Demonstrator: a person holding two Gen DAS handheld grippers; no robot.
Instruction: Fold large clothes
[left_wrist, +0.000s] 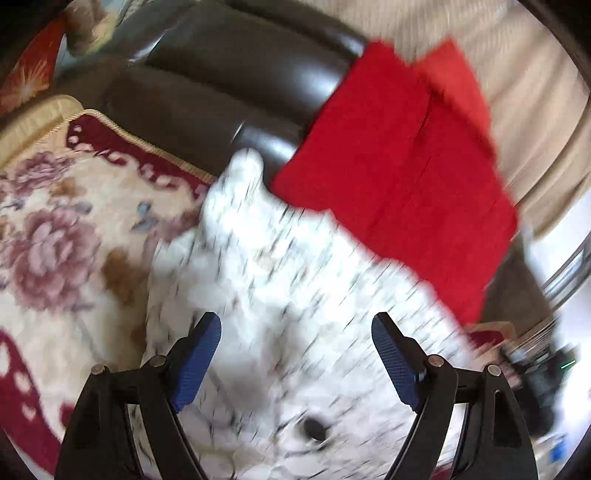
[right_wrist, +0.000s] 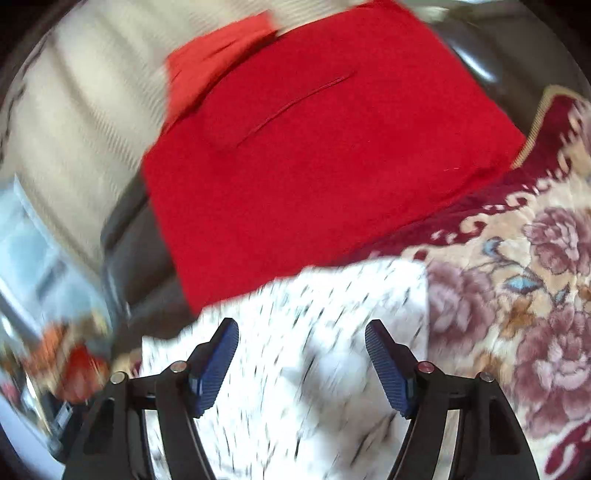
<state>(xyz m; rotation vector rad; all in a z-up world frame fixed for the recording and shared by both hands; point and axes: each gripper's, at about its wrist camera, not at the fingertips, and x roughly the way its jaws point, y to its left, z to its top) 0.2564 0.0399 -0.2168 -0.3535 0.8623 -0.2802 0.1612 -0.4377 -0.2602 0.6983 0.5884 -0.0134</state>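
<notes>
A white garment with small black flecks (left_wrist: 280, 280) lies spread on a floral blanket, blurred by motion. My left gripper (left_wrist: 295, 328) hovers over it with its blue pads wide apart and no cloth pinched between them. In the right wrist view the same white garment (right_wrist: 306, 332) fills the lower middle. My right gripper (right_wrist: 301, 339) stands open above it, pads clear of the fabric. A dark button or spot (left_wrist: 314, 428) shows on the garment near the left gripper's base.
A folded red cloth (left_wrist: 399, 177) (right_wrist: 314, 158) lies just beyond the white garment, partly on a dark leather sofa back (left_wrist: 221, 81). The floral cream and maroon blanket (left_wrist: 62, 236) (right_wrist: 524, 288) covers the seat. Beige ribbed fabric (right_wrist: 92, 110) lies behind the red cloth.
</notes>
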